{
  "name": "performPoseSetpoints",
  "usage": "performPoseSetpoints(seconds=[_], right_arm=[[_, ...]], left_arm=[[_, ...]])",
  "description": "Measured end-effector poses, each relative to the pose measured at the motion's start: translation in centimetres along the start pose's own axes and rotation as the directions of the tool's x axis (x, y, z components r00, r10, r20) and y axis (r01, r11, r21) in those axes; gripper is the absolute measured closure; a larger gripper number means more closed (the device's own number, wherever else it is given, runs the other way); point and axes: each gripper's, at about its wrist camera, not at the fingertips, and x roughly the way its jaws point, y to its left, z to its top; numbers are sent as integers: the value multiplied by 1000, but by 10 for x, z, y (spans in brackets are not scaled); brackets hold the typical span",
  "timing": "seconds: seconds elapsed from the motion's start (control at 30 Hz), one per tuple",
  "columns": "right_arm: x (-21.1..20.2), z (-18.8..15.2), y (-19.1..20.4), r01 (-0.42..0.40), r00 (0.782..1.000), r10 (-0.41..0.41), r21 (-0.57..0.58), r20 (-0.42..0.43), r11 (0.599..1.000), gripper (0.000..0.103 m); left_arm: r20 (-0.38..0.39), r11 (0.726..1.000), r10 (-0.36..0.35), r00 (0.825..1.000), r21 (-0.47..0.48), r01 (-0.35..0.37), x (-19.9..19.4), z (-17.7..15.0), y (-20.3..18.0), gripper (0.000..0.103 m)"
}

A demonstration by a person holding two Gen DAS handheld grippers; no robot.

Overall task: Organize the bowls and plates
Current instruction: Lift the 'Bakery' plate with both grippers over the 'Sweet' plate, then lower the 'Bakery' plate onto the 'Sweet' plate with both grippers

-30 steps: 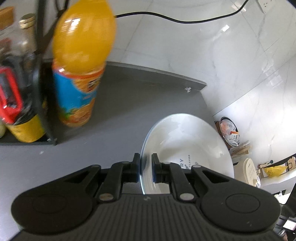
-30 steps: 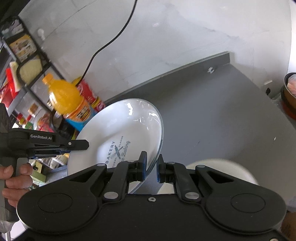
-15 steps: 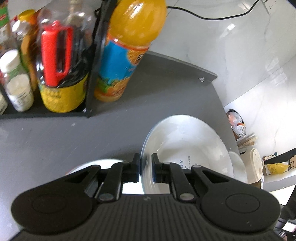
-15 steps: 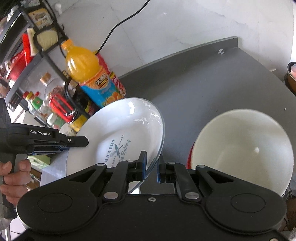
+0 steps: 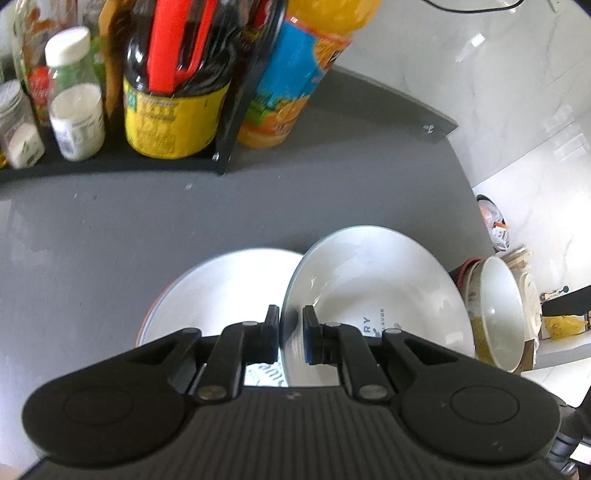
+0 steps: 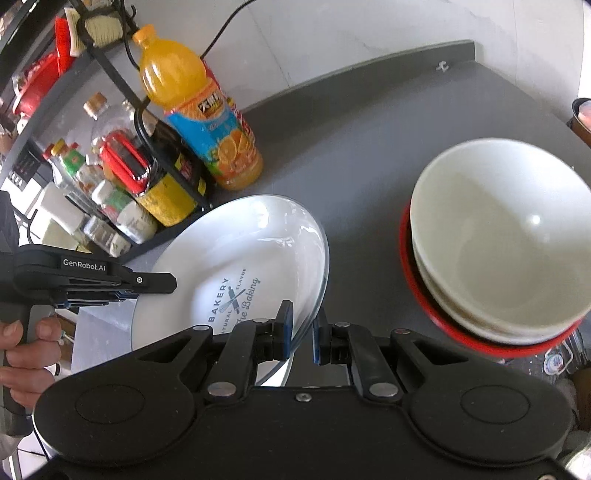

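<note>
A shallow white ceramic plate with a glassy rim is held tilted above the dark grey countertop, gripped at opposite edges by both grippers. The jaws of the right gripper are closed on its near rim, blue pads pressed on either side, and the jaws of the left gripper are likewise clamped on its rim, as is seen in the left wrist view. A dark blue emblem reading "BAKERY" and "the Baking", with a crossed whisk and rolling pin, is printed in the centre of the plate. The handle of the left gripper is grasped by a person's hand at the left edge of the right wrist view. A second white plate is seen lying flat on the countertop just beneath and to the left of the held one. To the right, near the right edge of the countertop, a stack of cream-white ceramic bowls is nested on a red-rimmed dish. Farther back, an orange juice bottle with a blue label stands beside a black wire rack filled with condiment bottles, near the white marble wall.
</note>
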Motion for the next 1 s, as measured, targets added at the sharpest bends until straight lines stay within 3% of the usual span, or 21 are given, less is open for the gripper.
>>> performPoseSetpoints(seconds=[1.0], right_arm=[[28,-14,30,51,993,-66,-143,-101,988,91]], left_arm=[[-62,994,88,994,-66,-92,32,-40,42,86]])
